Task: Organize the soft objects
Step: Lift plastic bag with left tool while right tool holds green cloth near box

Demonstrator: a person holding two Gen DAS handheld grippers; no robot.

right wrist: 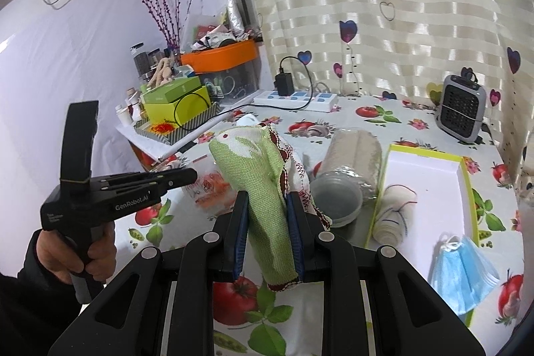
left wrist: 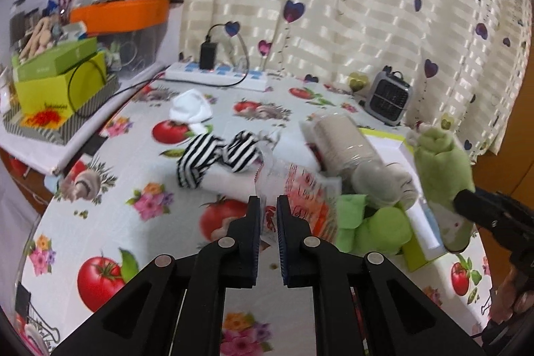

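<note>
- Right gripper (right wrist: 266,224): black jaws with blue pads closed on a green woven cloth roll (right wrist: 263,186), coarse weave, dark red stitched edging, held upright at frame centre above the table.
- Left gripper (left wrist: 268,222): jaws nearly together with a narrow gap, nothing between them; crinkled clear plastic wrap (left wrist: 300,189) lies just beyond the tips.
- Lime-rimmed shallow box (right wrist: 465,175), white inside, right of centre: a rolled cream cloth (right wrist: 392,216) leans over its near-left wall.
- Blue pleated face mask (right wrist: 462,276) lies at the box's lower right corner.
- Striped black-and-white socks (left wrist: 217,157) and a white sock (left wrist: 190,109) sit left of centre, well apart from the box.
- Glossy tomato-print tablecloth (left wrist: 110,282) shows open room in the lower left.
</note>
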